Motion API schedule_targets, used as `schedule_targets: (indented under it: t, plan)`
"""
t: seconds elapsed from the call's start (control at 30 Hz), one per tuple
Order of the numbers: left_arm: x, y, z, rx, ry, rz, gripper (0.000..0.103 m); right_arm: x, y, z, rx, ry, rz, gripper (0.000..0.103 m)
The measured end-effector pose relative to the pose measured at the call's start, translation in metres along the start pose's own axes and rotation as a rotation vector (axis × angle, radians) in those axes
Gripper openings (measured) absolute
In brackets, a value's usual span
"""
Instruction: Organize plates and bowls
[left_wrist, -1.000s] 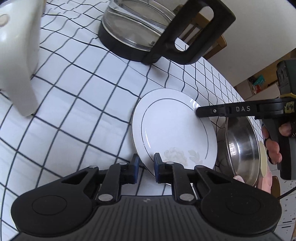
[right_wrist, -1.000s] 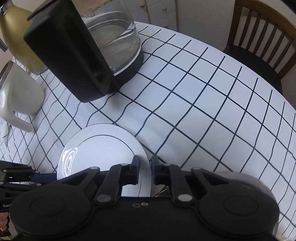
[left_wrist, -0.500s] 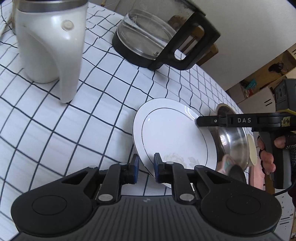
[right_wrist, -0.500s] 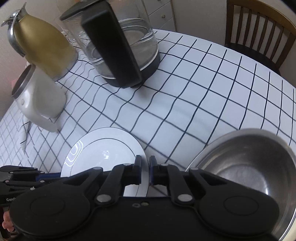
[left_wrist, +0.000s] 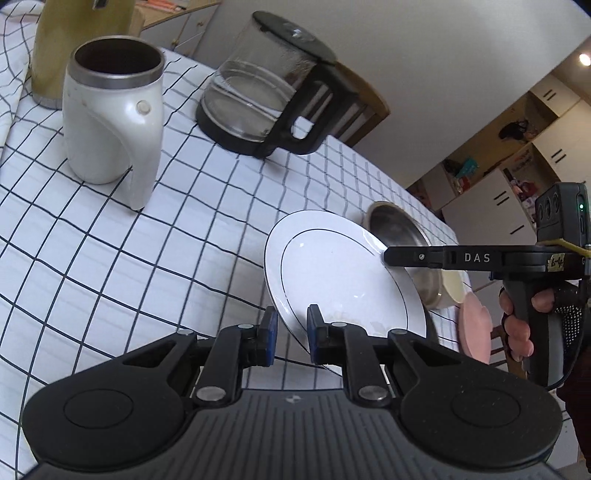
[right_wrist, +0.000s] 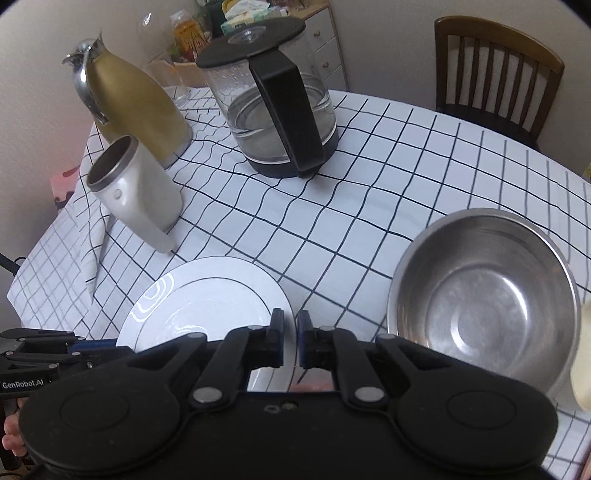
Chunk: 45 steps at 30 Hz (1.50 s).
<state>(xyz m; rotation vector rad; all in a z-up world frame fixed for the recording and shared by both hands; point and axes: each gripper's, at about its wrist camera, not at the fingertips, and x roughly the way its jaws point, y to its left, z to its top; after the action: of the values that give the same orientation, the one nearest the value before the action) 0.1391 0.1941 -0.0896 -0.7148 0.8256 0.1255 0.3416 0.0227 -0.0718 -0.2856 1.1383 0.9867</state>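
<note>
A white plate (left_wrist: 340, 273) with a thin dark ring hangs tilted above the checked tablecloth, held by both grippers. My left gripper (left_wrist: 290, 332) is shut on its near rim. My right gripper (right_wrist: 290, 332) is shut on the opposite rim, and in the left wrist view the right gripper (left_wrist: 386, 255) reaches in from the right. The plate (right_wrist: 207, 302) shows a glare patch in the right wrist view, where the left gripper (right_wrist: 74, 347) enters from the left. A steel bowl (right_wrist: 484, 314) sits on the cloth beside the plate; the bowl (left_wrist: 402, 236) lies partly behind it.
A cream bowl (left_wrist: 454, 291) and a pink plate (left_wrist: 474, 328) lie near the table's right edge. A white mug (left_wrist: 110, 110), a glass kettle (left_wrist: 266, 99) and a gold flask (right_wrist: 133, 99) stand farther back. A wooden chair (right_wrist: 495, 74) stands beyond the table.
Both grippers have risen and drawn back with the plate between them. The mug, kettle and flask now show in full, and the steel bowl has come wholly into the right wrist view.
</note>
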Motion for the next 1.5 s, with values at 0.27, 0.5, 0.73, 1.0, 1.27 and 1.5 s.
schedule_targets:
  t: [0.27,0.5,0.73,1.0,1.27,1.5]
  plan:
    - [-0.017,-0.034,-0.016,0.102,0.027,-0.078,0.015,-0.056,0.001,-0.04,0.075,-0.078,-0.049,0.008]
    - [-0.016,-0.073,-0.041,0.204,0.084,-0.171,0.015,-0.105,-0.008,-0.097,0.188,-0.146,-0.113,0.008]
    - [-0.005,-0.117,-0.073,0.31,0.153,-0.233,0.015,-0.147,-0.025,-0.163,0.31,-0.193,-0.184,0.008]
    - [0.021,-0.167,-0.12,0.408,0.239,-0.284,0.015,-0.186,-0.051,-0.238,0.425,-0.227,-0.251,0.008]
    - [0.061,-0.193,-0.164,0.454,0.335,-0.287,0.015,-0.2,-0.077,-0.309,0.523,-0.234,-0.296,0.008]
    - [0.084,-0.2,-0.187,0.488,0.382,-0.26,0.015,-0.192,-0.093,-0.353,0.578,-0.234,-0.292,0.008]
